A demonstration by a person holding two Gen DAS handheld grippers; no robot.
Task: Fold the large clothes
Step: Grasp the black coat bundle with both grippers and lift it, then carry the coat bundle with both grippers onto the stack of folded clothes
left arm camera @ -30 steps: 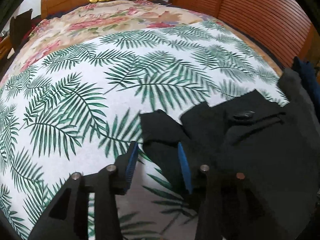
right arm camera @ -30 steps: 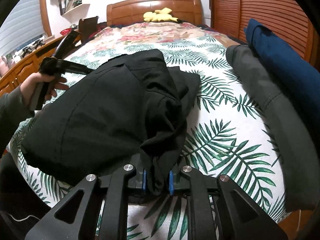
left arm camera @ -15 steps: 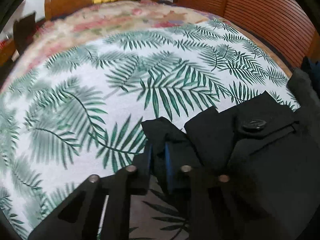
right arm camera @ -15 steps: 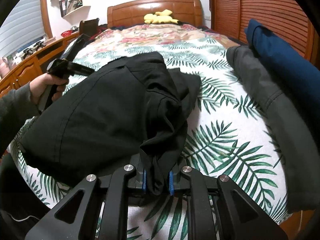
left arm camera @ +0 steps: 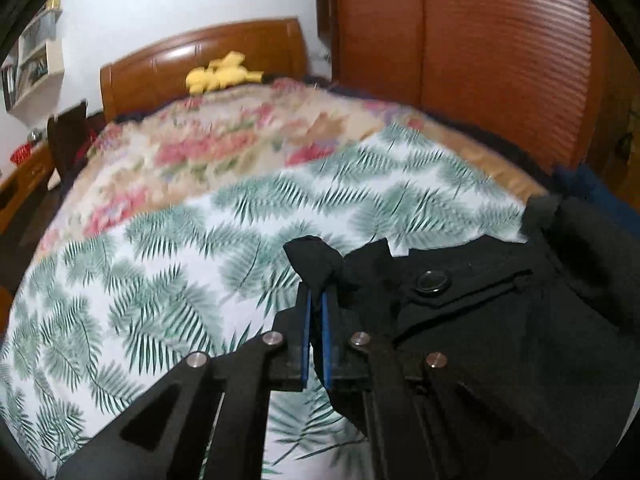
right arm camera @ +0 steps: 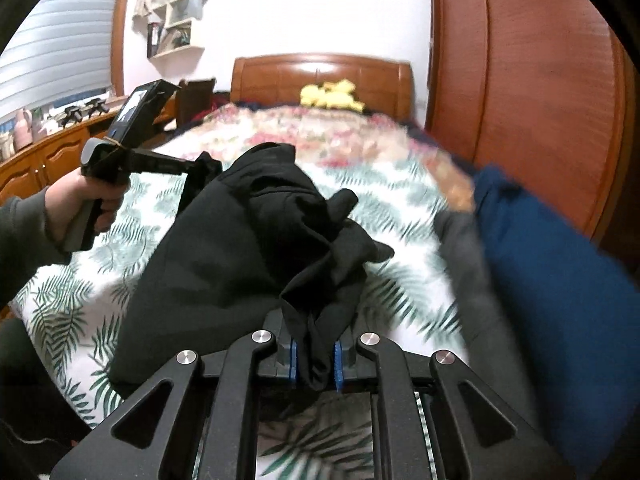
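The black garment (right arm camera: 224, 248) hangs between your two grippers above the bed (left arm camera: 160, 280), its bulk sagging onto the palm-leaf sheet while both gripped ends are lifted clear. It looks like trousers, going by the button (left arm camera: 431, 281) and fly seam close to your left grip, though motion blur makes that uncertain.

Your left gripper (left arm camera: 316, 312) has just closed, and its blue pads are pressed together on a small peak of the garment's edge beside the button. Your right gripper (right arm camera: 314, 354) pinches a thick bunched wad at the garment's other end, with several layers crammed between its pads.

The left hold is the weak one. Only a thin tip of cloth shows past the pads, so the garment's weight could pull it free as you lift, dropping that end back on the sheet. On the right, the risk is the opposite: the wad may include layers from both legs, so spreading the garment flat could leave it twisted rather than open.

To the right of the garment lie a grey garment (right arm camera: 468, 264) and a blue one (right arm camera: 552, 280). Swing too wide that way and the black cloth may drag across them. Beyond the garment, a yellow soft toy (right arm camera: 330, 94) sits against the headboard (right arm camera: 320, 74), well apart.
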